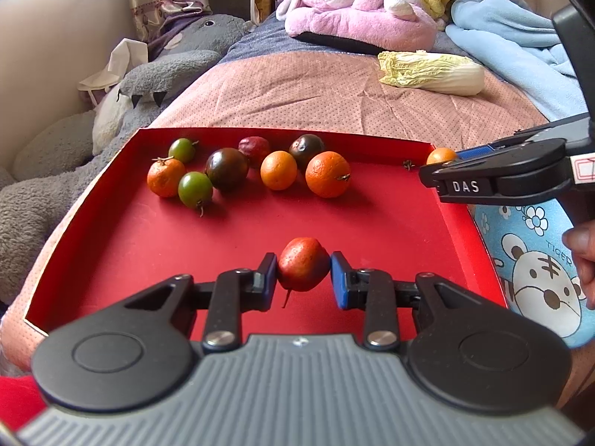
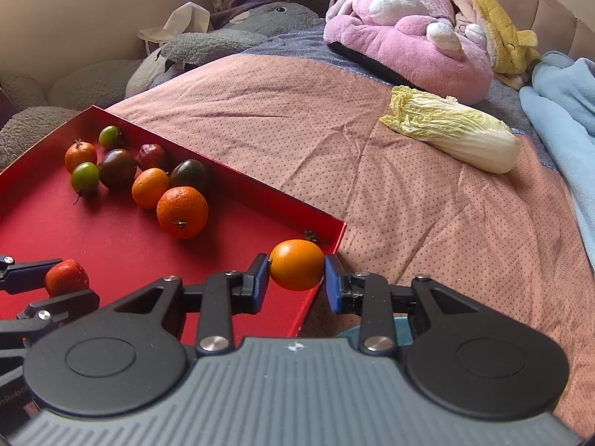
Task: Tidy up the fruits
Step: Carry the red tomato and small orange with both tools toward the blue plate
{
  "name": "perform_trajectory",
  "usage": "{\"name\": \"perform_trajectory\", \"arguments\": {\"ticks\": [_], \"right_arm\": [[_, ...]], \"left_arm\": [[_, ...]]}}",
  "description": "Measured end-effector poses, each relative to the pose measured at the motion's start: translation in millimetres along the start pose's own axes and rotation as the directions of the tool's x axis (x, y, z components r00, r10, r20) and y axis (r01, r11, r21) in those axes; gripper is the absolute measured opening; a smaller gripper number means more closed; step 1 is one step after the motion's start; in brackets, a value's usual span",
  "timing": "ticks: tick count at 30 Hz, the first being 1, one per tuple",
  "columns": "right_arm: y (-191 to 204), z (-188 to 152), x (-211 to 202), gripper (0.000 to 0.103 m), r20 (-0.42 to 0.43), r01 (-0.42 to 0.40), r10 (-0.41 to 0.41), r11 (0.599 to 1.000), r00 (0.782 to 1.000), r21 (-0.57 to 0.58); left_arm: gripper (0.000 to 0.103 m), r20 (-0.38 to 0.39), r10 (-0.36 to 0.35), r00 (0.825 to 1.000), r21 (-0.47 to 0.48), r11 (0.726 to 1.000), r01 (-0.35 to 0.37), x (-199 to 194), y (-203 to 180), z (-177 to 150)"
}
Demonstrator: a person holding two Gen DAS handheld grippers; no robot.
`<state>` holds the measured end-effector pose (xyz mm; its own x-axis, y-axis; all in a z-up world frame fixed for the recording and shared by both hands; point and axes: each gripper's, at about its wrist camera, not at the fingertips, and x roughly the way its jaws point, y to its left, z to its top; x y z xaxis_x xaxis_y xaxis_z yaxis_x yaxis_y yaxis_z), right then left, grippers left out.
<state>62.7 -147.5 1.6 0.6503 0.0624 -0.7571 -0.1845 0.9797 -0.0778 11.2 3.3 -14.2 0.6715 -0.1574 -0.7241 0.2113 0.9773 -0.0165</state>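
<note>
While both my grippers are loaded, this is how things sit.
Left grip: my left gripper (image 1: 304,273) is closed on a red fruit (image 1: 303,264), one pad on each flank, over the near part of the red tray (image 1: 148,245).
Right grip: my right gripper (image 2: 296,278) clamps a small orange (image 2: 296,264) across its middle, at the tray's right corner.
Handling: both look light, round and smooth-skinned; I judge the red one soft enough to bruise, so gentle pressure at the widest part.
Axis: red fruit's stem hangs down toward me, long axis roughly upright; the orange lies slightly wider sideways between the pads.
Beyond my fingers: other fruits (image 1: 227,169) are clustered along the far wall; a cabbage (image 2: 453,133) lies on the bedspread (image 2: 297,111), well apart.
</note>
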Motion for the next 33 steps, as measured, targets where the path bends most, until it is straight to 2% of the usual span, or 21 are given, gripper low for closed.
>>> {"name": "perform_trajectory", "arguments": {"ticks": [16,22,28,33], "right_arm": [[-28,-34,-40,0.037,0.027,0.033,-0.034,0.998,0.999,0.049],[-55,-70,-63,0.037,0.024,0.05,-0.052,0.994,0.998,0.095],[-79,-111,-75,0.037,-0.007,0.078,-0.078,0.988,0.997,0.131],[-87,-132,-80,0.037,-0.025,0.089,-0.086,0.987,0.996,0.136]], "left_arm": [[0.034,0.057,-0.029,0.998,0.031,0.999,0.027,-20,-10,-2],[0.034,0.082,-0.056,0.995,0.076,0.996,0.049,-29,-25,-3],[0.034,0.091,-0.112,0.989,0.125,0.987,0.101,-35,-50,-2],[0.034,0.083,-0.198,0.977,0.202,0.963,0.178,-39,-83,-3]]}}
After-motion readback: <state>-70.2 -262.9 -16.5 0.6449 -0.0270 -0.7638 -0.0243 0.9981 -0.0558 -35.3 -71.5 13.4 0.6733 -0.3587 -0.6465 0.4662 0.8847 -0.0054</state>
